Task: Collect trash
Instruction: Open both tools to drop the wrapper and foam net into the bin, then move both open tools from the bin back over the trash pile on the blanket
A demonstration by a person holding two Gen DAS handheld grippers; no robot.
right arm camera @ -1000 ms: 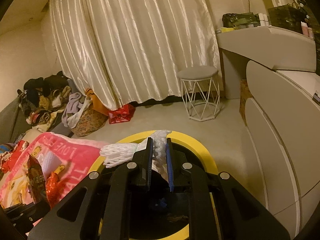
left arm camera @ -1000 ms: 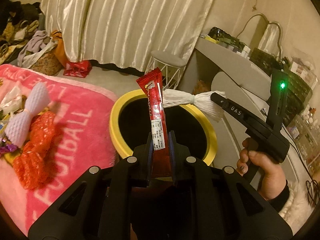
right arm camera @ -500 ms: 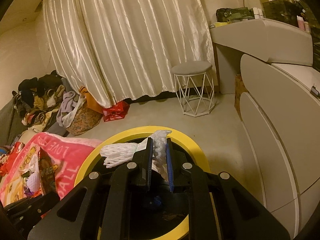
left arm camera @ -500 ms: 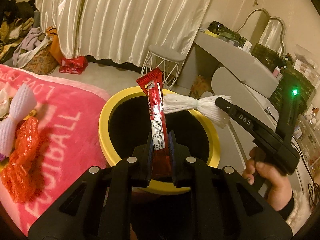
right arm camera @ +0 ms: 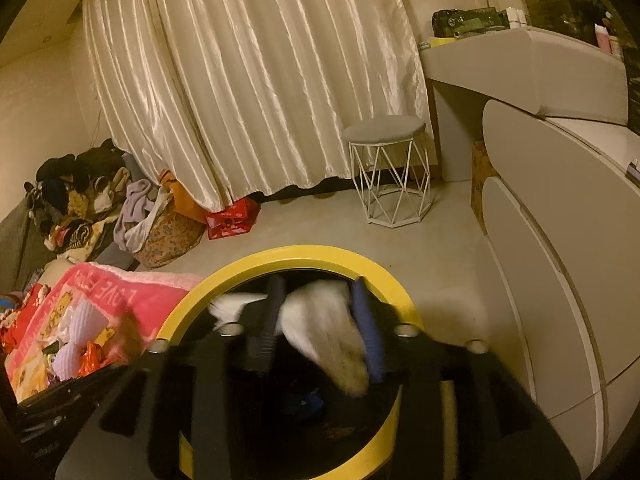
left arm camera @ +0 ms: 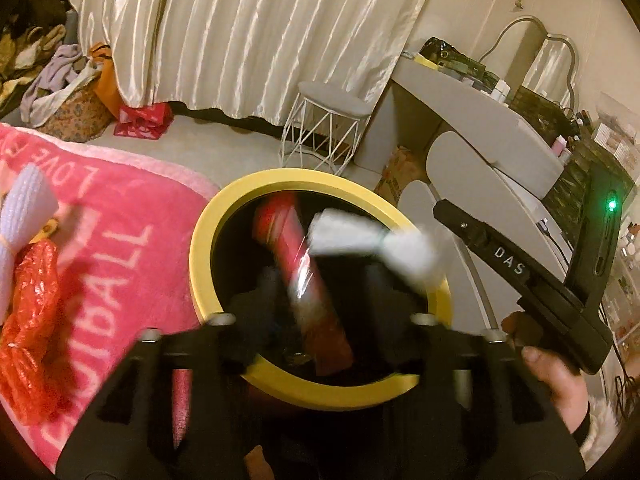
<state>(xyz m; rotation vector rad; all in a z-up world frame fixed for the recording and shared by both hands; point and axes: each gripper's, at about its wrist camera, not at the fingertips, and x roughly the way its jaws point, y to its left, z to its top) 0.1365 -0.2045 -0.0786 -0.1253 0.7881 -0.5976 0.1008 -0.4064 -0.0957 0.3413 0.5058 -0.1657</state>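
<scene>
Landmark: the round black bin with the thick yellow rim is sitting on the pale floor, and every place below is told from it.
Left gripper: the black left gripper is hanging over the near side of the bin, and its jaws are opening, standing apart with nothing pressing on them.
Red wrapper: the long shiny red snack wrapper is between those open jaws, tilted and blurred, over the dark mouth of the bin.
Right gripper: the black right gripper is hanging over the bin too, and its jaws are opening and standing apart.
White net: the soft white foam net sleeve is between the right gripper's blue pads, blurred, over the inside of the bin; I cannot tell if it is touching them.
Hand: a person's hand is gripping the handle of the right gripper, to the right of the bin.
Pink blanket: a fluffy pink blanket with white letters is lying just left of the bin.
Other trash: a crinkly red plastic bag and a pale purple foam net sleeve are lying on the blanket, far left of the bin.
Stool: a small grey stool with white wire legs is standing behind the bin.
Curtain: a shiny cream curtain is hanging further behind the bin.
</scene>
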